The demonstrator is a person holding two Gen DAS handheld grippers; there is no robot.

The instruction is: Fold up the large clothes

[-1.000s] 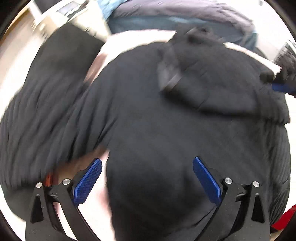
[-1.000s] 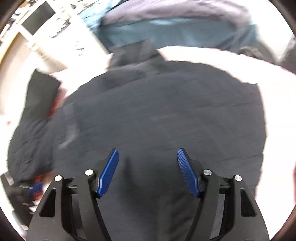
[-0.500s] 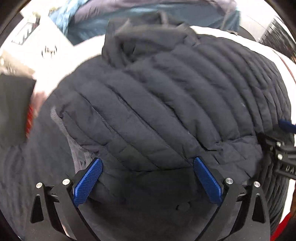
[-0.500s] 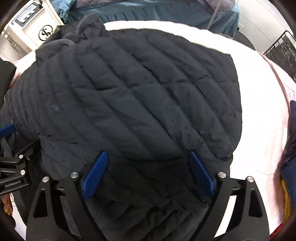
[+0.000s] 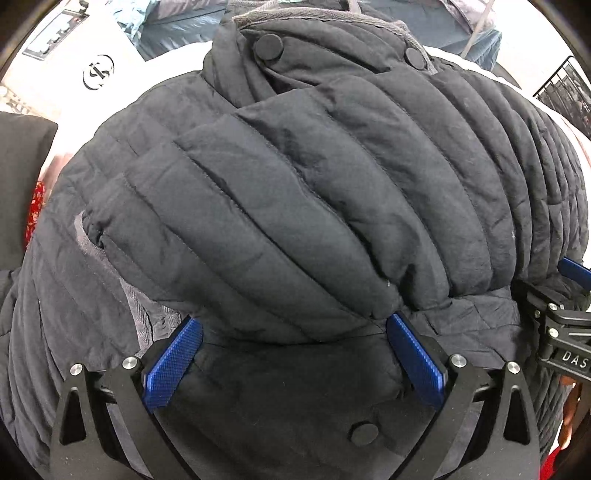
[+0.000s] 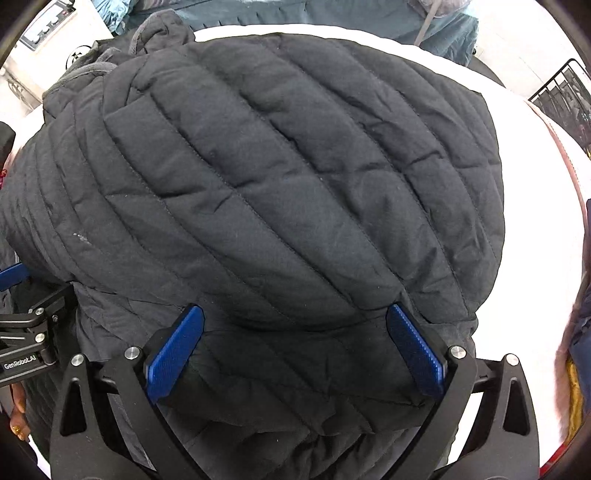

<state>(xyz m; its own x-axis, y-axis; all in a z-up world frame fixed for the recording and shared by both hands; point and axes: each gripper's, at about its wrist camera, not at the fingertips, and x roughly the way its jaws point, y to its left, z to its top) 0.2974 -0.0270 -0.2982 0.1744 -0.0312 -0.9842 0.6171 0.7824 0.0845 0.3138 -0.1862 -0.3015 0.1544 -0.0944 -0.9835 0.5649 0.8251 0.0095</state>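
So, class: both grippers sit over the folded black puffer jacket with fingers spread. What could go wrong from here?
1. The quilted jacket is puffy, so the folded top layer may well spring back up when released.
2. The left gripper spans a thick fold edge; closing might catch only the upper layer. The right gripper is opening, with fabric between its fingers but not pressed.
3. The two grippers are close together and could collide.

Bare white table point(image 6: 535, 206) open to the right of the black quilted puffer jacket point(image 6: 288, 177). Blocked at far edge by teal and grey piled clothes point(image 6: 369, 18); black wire rack point(image 6: 561, 92) beyond the right corner. Grippers crowded side by side.
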